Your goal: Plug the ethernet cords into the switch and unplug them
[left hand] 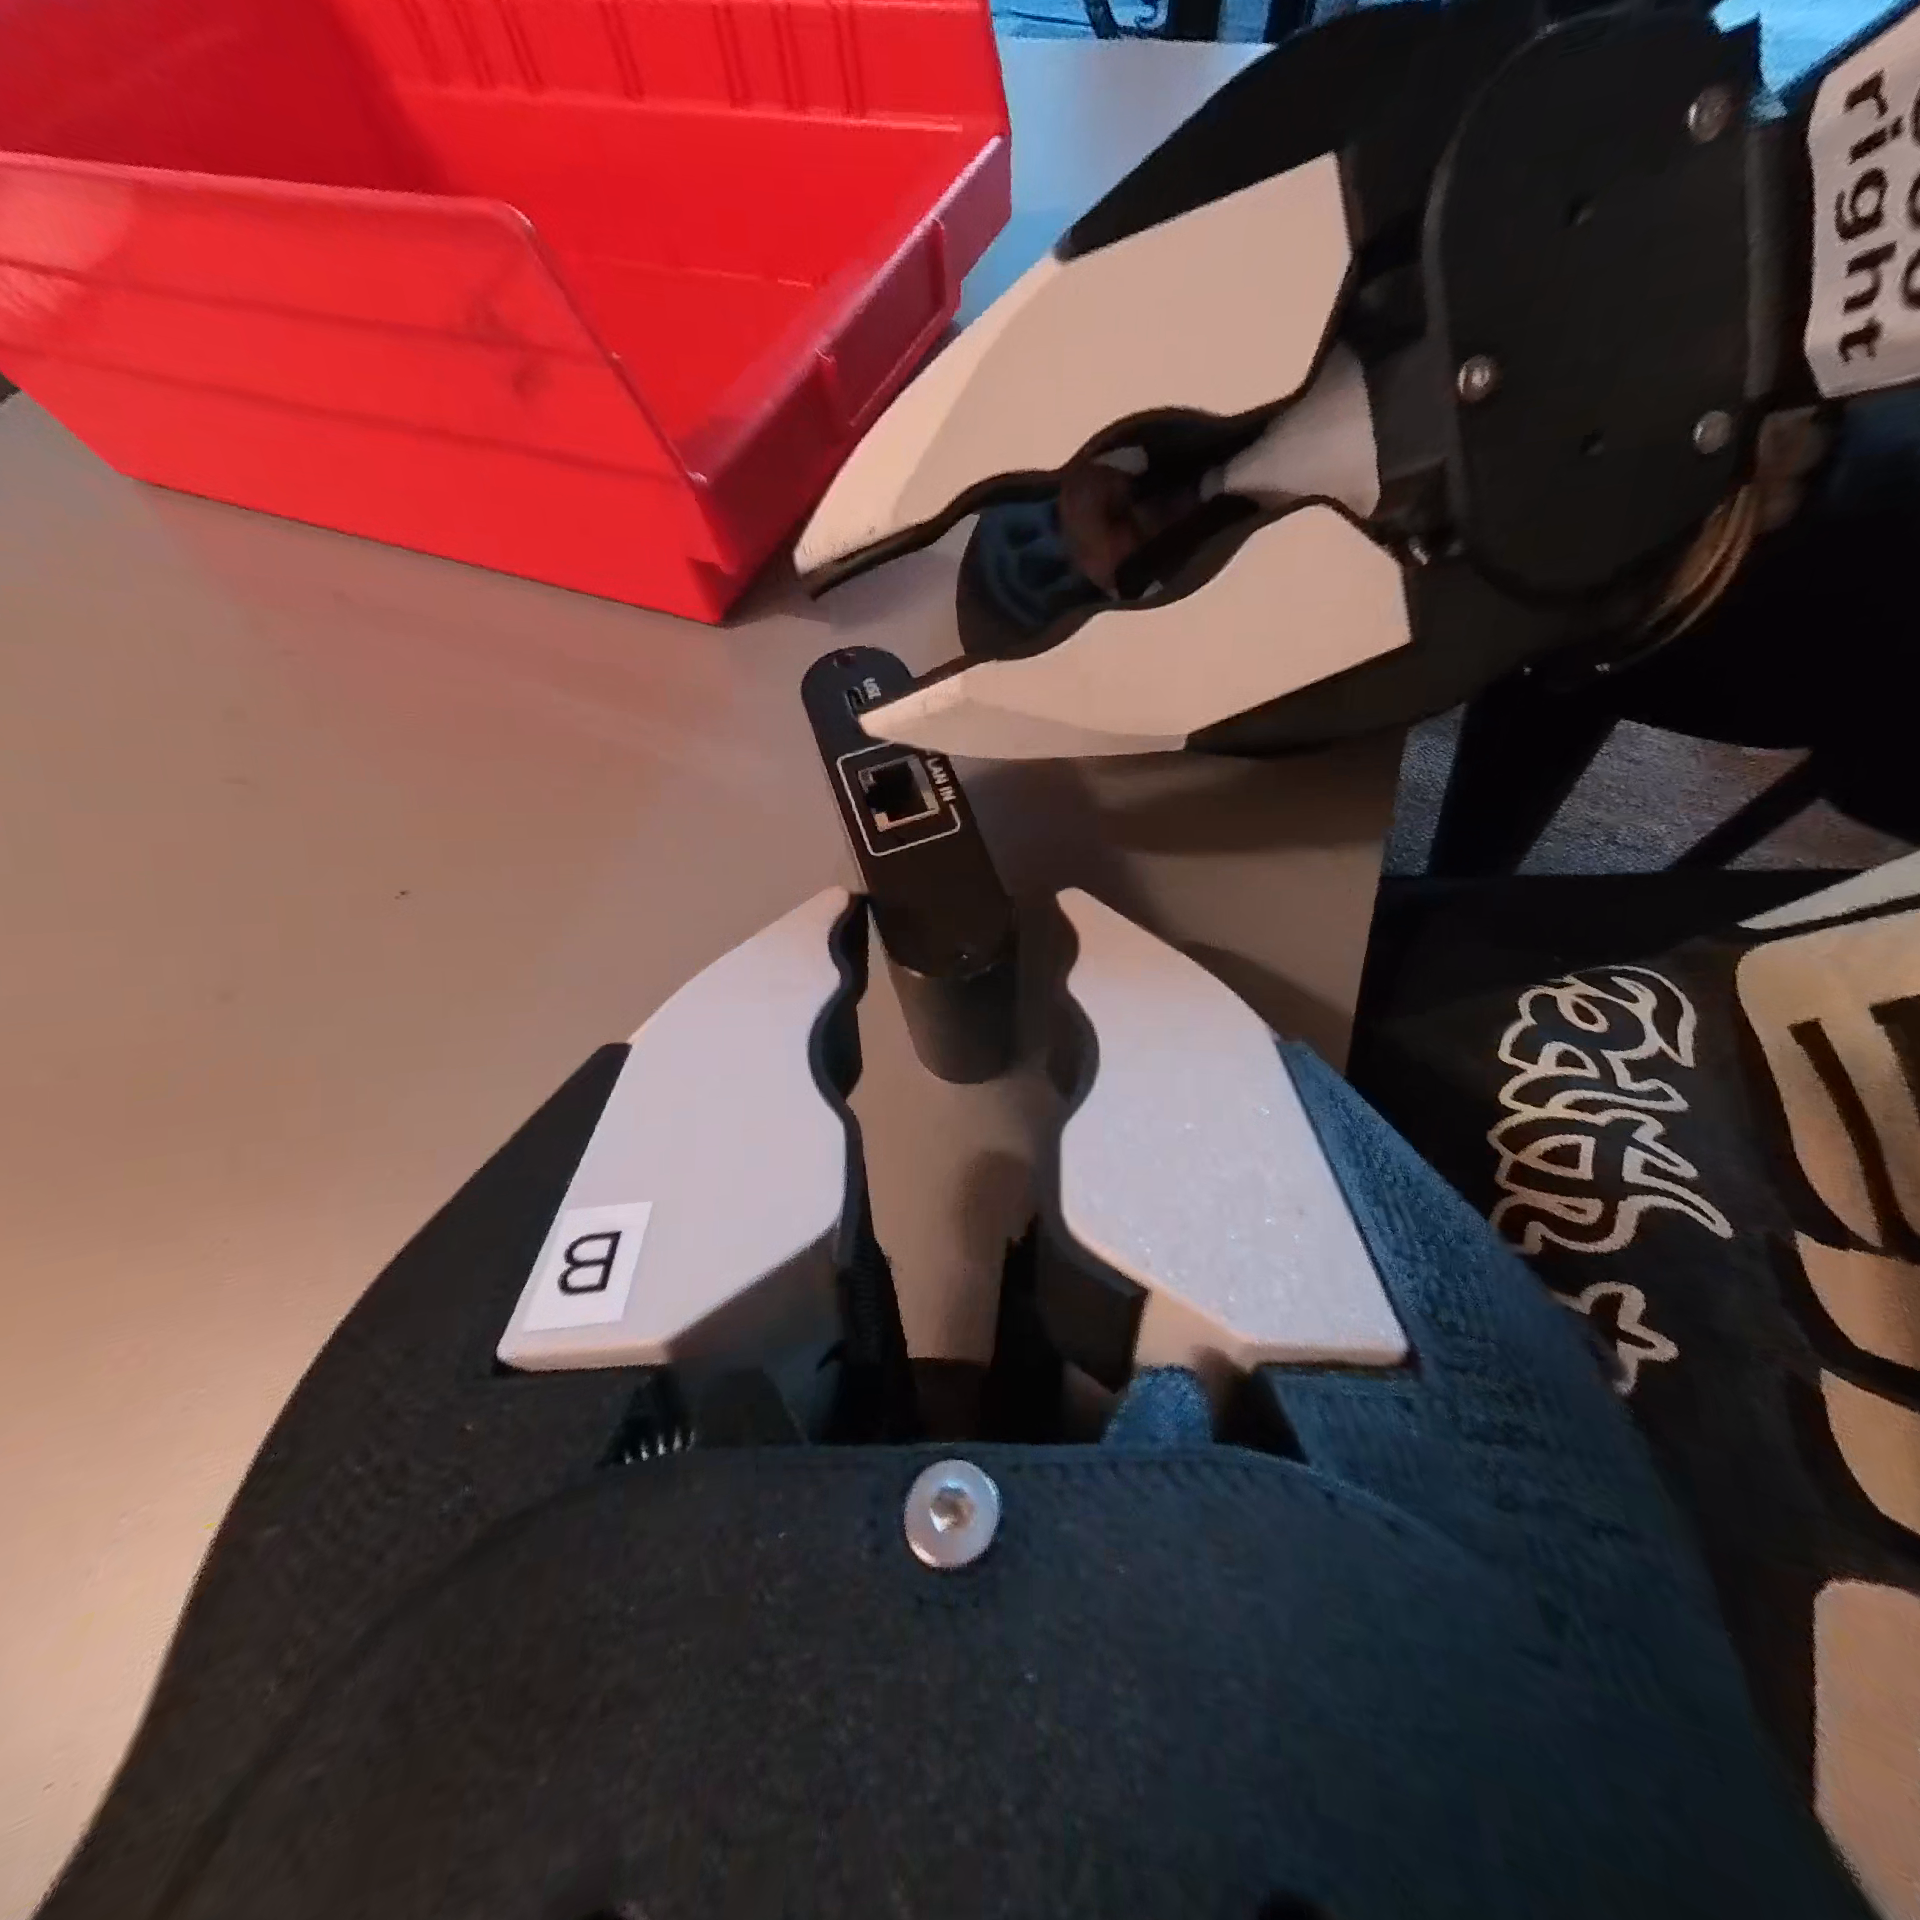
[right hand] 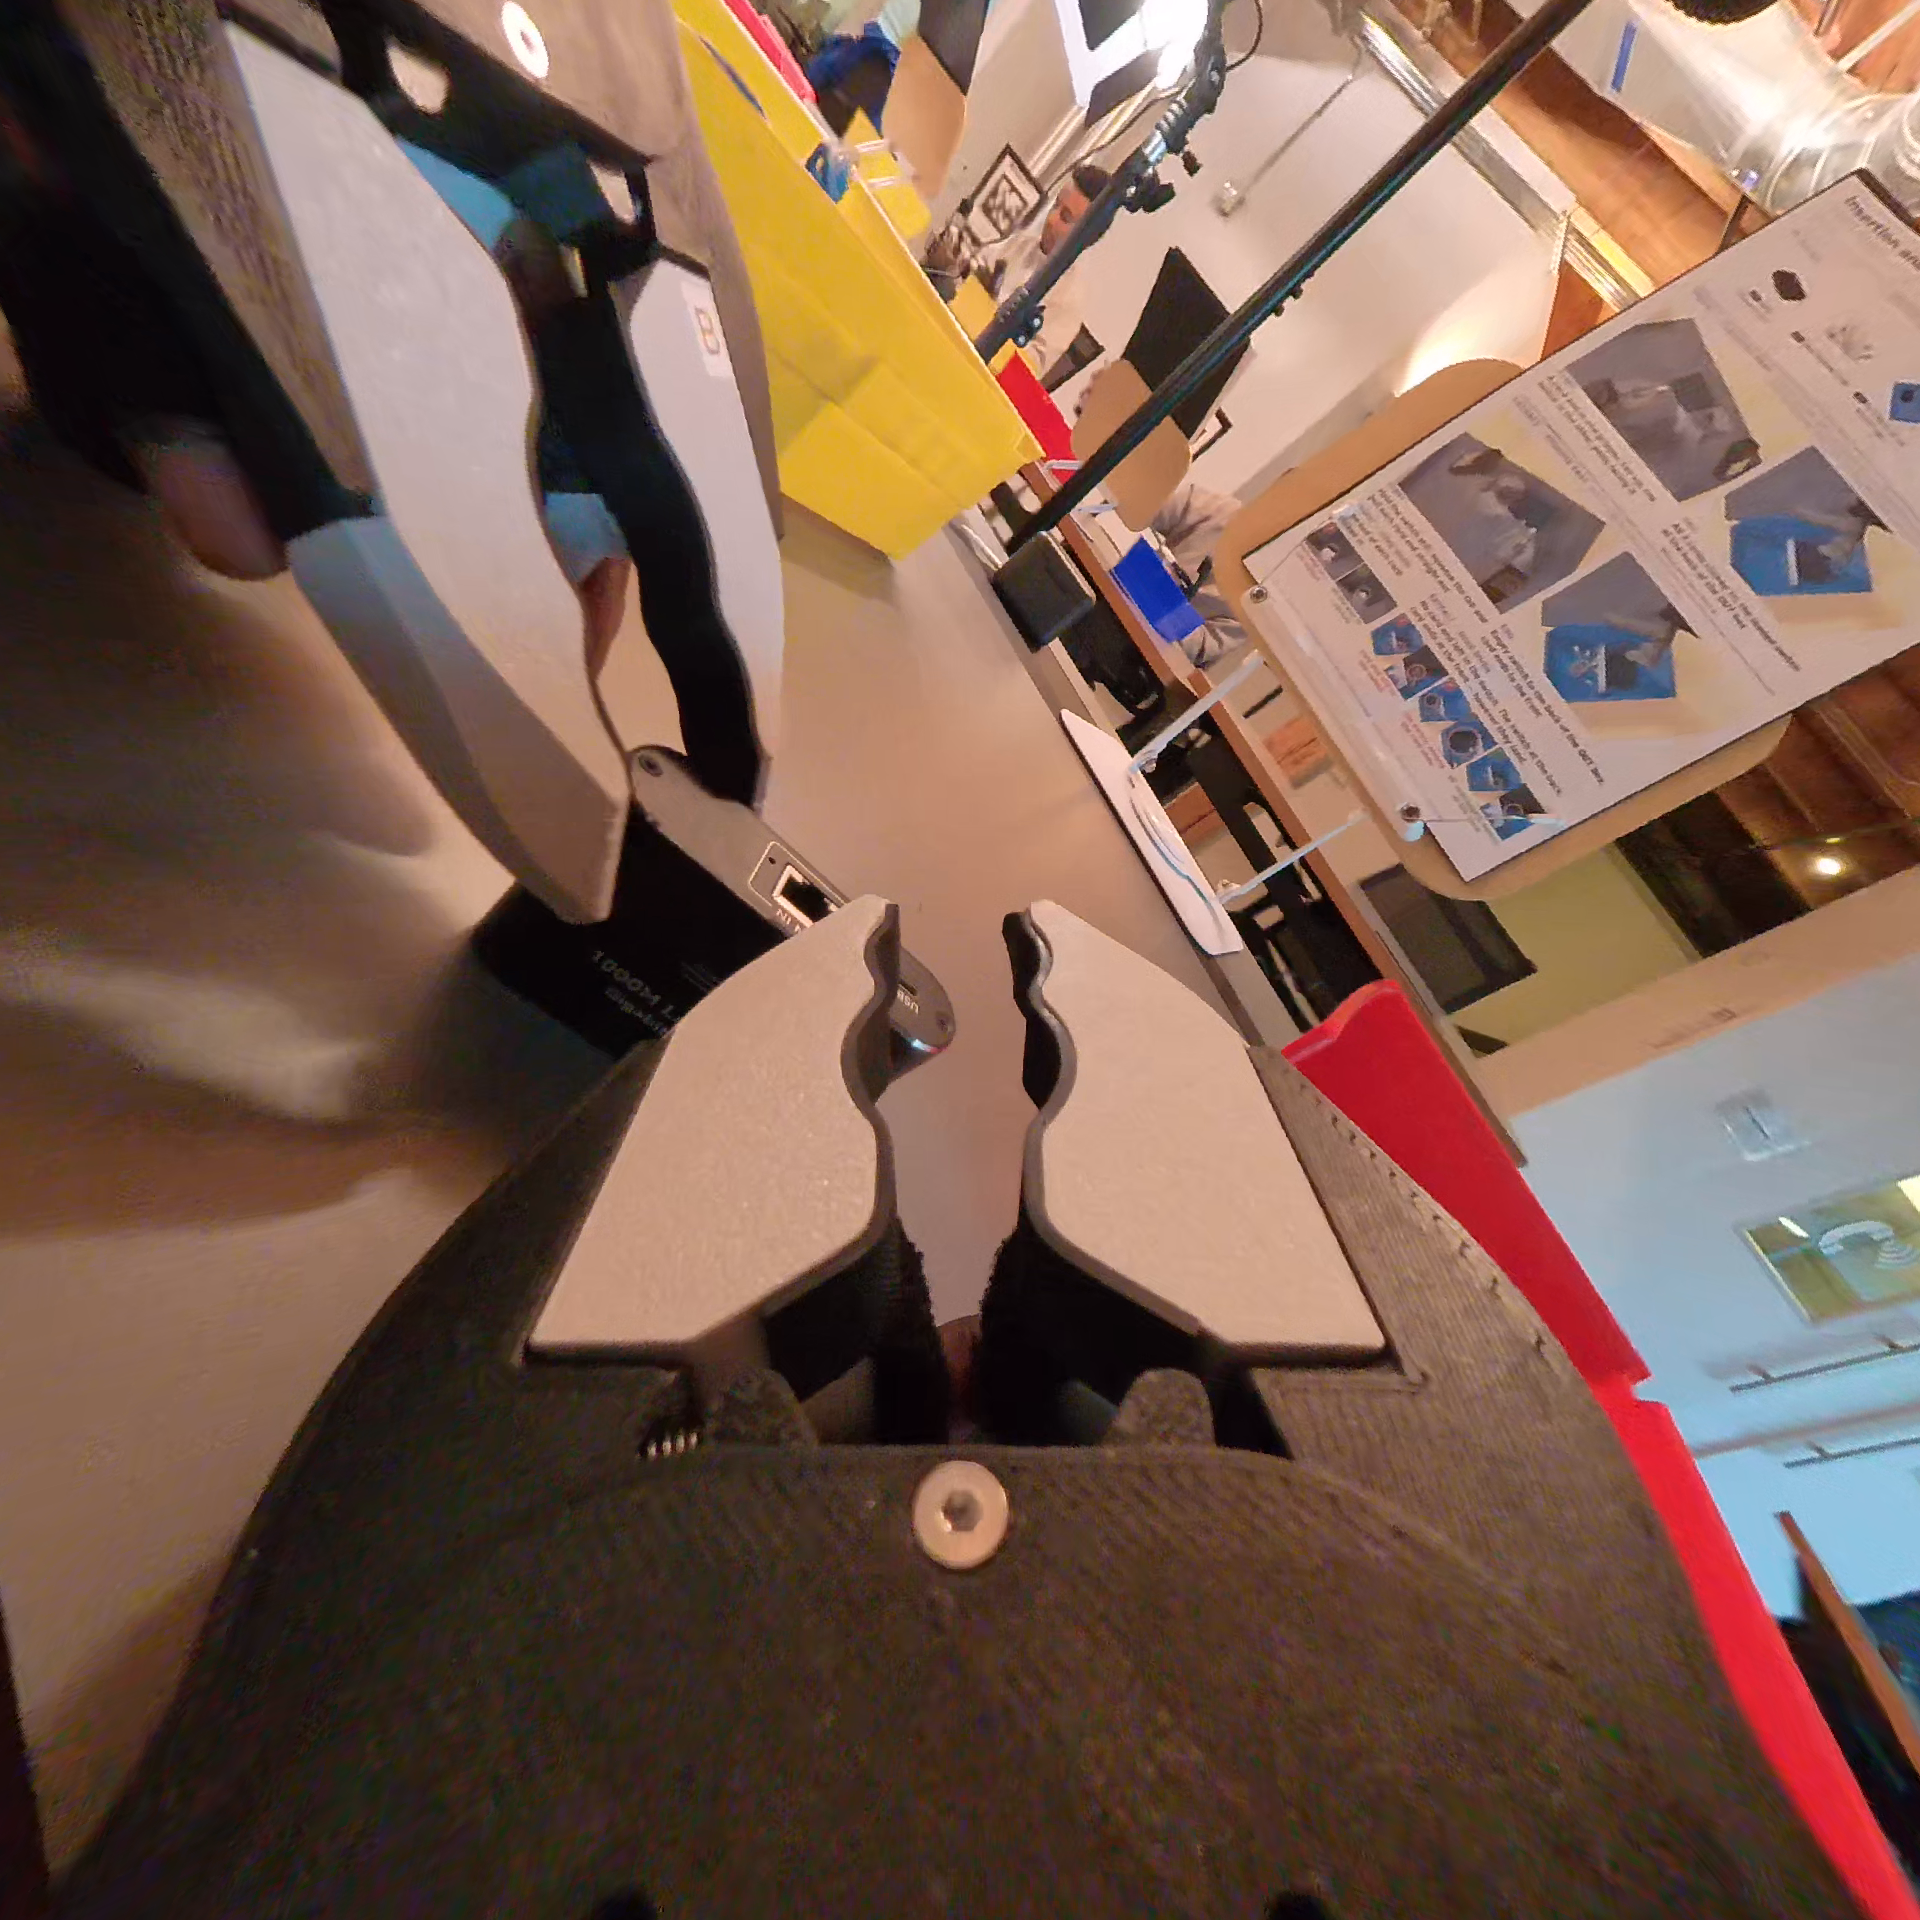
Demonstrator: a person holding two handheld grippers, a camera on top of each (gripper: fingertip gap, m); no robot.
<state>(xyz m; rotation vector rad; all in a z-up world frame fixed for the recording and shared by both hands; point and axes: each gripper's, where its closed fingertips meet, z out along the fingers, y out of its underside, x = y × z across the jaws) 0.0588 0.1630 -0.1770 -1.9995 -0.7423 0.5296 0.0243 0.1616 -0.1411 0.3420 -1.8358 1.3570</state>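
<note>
The black switch (left hand: 914, 821) stands tilted on the grey table (left hand: 312, 831), its faceplate towards me with one empty ethernet port (left hand: 896, 798). My left gripper (left hand: 951, 904) is open, one finger on each side of the switch's lower end, with a small gap on the right. My right gripper (left hand: 836, 644) comes in from the upper right, open and empty, its lower fingertip against the top of the faceplate. In the right wrist view the right gripper (right hand: 956, 920) is open beside the switch (right hand: 665, 935), with the left gripper (right hand: 670, 842) straddling it. No ethernet cord is in view.
A red bin (left hand: 468, 312) sits at the back left, close to the switch. The table's edge (left hand: 1371, 831) runs just right of the switch. A patterned glove (left hand: 1610, 1143) is at the right. A yellow bin (right hand: 862, 395), a black pole (right hand: 1299, 281) and an instruction board (right hand: 1610, 582) stand farther off. Some 5 centimetres of space lies between my two pairs of fingers.
</note>
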